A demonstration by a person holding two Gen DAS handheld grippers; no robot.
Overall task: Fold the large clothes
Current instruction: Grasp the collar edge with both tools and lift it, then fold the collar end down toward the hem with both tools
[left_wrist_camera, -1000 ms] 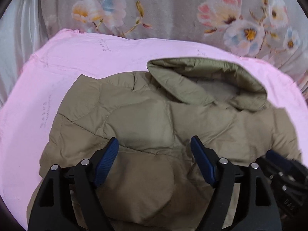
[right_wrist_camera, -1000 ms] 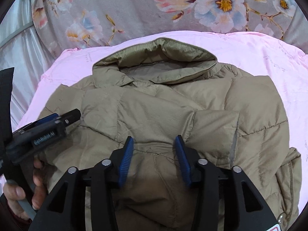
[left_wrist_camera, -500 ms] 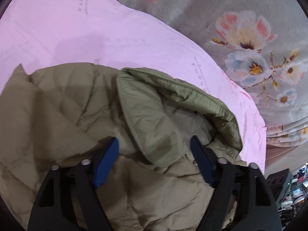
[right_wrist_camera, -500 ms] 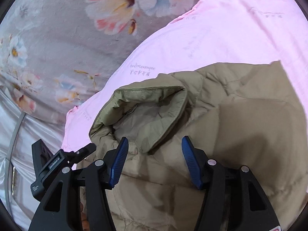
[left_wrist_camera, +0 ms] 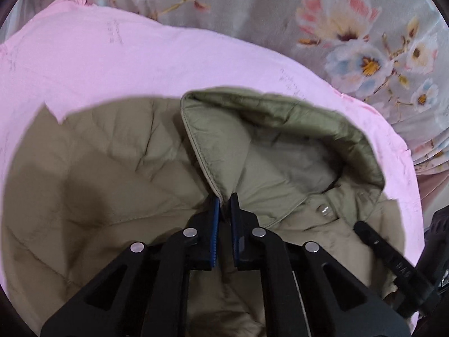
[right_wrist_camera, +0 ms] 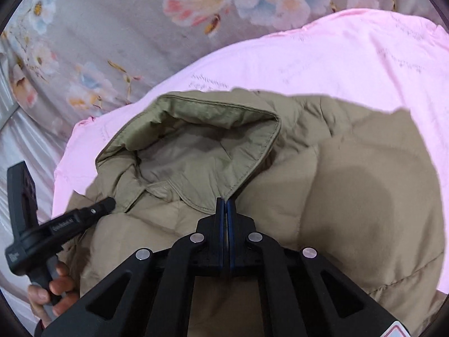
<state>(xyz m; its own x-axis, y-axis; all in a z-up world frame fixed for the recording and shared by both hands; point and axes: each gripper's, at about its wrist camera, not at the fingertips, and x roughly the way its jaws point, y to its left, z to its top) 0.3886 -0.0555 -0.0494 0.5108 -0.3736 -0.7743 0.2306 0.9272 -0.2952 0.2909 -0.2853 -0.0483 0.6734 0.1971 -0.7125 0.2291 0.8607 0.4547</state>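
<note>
The olive puffer jacket lies spread on a pink sheet over the bed. The left gripper and right gripper each have jaws pinched on a front corner of its hood, apparently gripping only the edge. Soft, light and slippery, it is probably best held at seams.

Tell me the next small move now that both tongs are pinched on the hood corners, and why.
Probably lift both corners together and fold the hood down over the jacket body. The left tongs and right tongs are each shut on a front corner of the hood, which is open and sticks out past the collar onto the pink sheet.
</note>
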